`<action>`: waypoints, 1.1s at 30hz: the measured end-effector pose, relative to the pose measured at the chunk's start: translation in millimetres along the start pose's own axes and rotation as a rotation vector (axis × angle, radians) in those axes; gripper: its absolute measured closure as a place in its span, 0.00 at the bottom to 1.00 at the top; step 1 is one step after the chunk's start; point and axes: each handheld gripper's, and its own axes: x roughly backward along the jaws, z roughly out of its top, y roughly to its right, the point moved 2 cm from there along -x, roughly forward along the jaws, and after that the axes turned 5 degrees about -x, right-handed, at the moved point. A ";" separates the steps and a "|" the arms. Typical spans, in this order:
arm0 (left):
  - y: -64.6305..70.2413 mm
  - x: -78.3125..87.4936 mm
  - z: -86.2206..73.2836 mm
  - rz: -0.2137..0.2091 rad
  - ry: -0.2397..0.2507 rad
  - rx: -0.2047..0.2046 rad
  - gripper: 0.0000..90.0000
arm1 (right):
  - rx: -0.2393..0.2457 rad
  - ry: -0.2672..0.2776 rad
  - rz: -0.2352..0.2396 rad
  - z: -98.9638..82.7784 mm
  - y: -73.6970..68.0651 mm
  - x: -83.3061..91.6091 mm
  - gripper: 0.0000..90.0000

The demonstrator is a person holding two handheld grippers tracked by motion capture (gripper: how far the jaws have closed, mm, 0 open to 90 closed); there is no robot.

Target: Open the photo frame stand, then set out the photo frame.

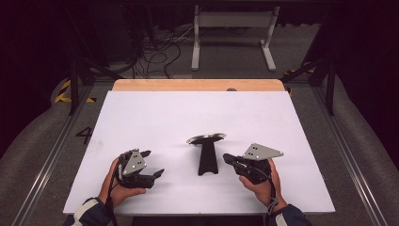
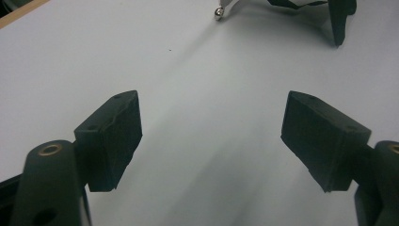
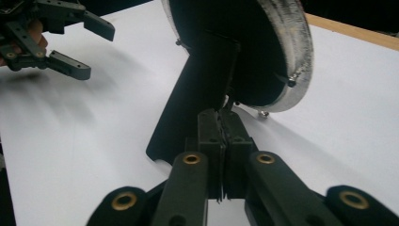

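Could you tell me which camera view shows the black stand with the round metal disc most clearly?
The high view: the whole black stand with the round metal disc lies on the white table. The right gripper view shows it close up, cropped, behind the shut right claw. The left gripper view catches just its edges at the top.

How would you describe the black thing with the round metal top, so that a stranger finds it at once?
Look at the white board that covers the table. Near its front edge, between the two hand-held grippers, lies a black tapered handle with a round silver disc at its far end. It is the one loose thing on the board, and the right gripper is beside it with its jaws shut.
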 end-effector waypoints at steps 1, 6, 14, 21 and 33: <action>-1.6 -1.9 -0.3 -0.002 0.000 0.008 0.24 | 0.010 0.000 0.001 0.5 -3.6 -1.6 1.00; -4.4 -6.6 2.6 -0.001 0.014 0.031 0.23 | 0.020 -0.005 0.002 -0.2 -7.5 -5.0 1.00; -11.5 -21.2 17.8 0.000 0.031 0.019 0.25 | 0.013 -0.021 -0.007 -4.1 -14.8 -15.3 1.00; -20.1 -43.4 43.9 -0.023 0.060 0.012 0.31 | 0.029 -0.022 -0.043 -3.9 -30.0 -27.1 1.00; -14.1 -94.5 75.3 -0.114 0.079 -0.038 0.46 | 0.082 -0.086 -0.058 -7.5 -65.9 -71.8 1.00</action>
